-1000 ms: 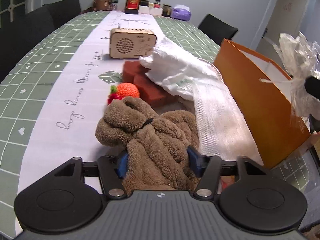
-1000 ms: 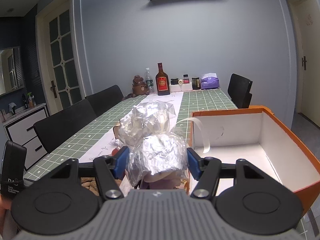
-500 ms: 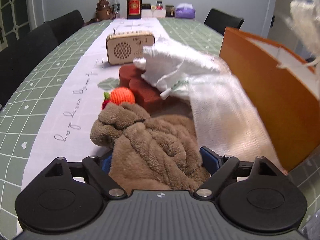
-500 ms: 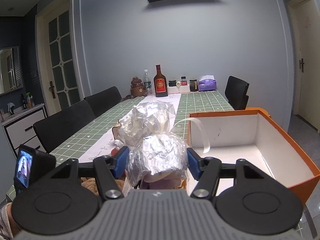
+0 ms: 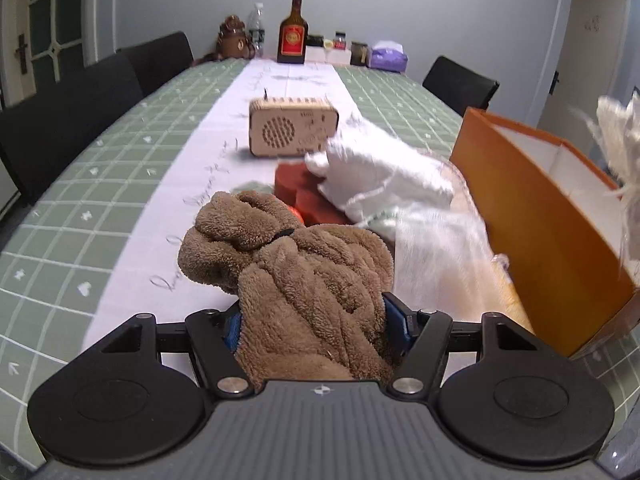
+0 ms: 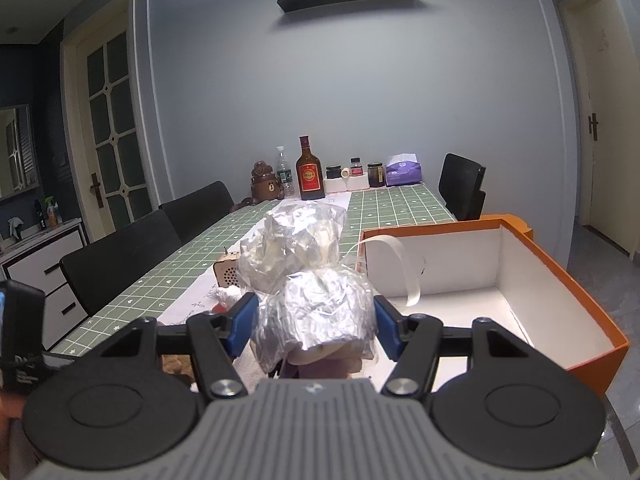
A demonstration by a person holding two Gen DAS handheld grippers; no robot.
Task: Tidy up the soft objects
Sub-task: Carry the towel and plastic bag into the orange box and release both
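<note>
My left gripper [image 5: 314,322] is shut on a brown fleece cloth [image 5: 296,264] and holds it above the table runner. My right gripper [image 6: 316,322] is shut on a crinkled clear plastic bundle [image 6: 308,276], held just left of the open orange box [image 6: 560,280]. The box also shows in the left wrist view [image 5: 540,216], with the bundle [image 5: 624,152] at the right edge. A white plastic bag [image 5: 384,168] lies over a red sponge [image 5: 304,188]. An orange knitted toy [image 5: 295,212] peeks out behind the cloth.
A wooden radio [image 5: 292,128] stands on the white runner [image 5: 240,152]. A bottle [image 5: 293,38], jars and a tissue box [image 5: 388,56] stand at the table's far end. Black chairs [image 5: 80,108] line the left side. A sheer white cloth [image 5: 440,256] lies beside the box.
My left gripper has closed on the brown cloth and lifted it off the table, so it now hides most of the orange toy. My right gripper still holds the bundle by the box.
</note>
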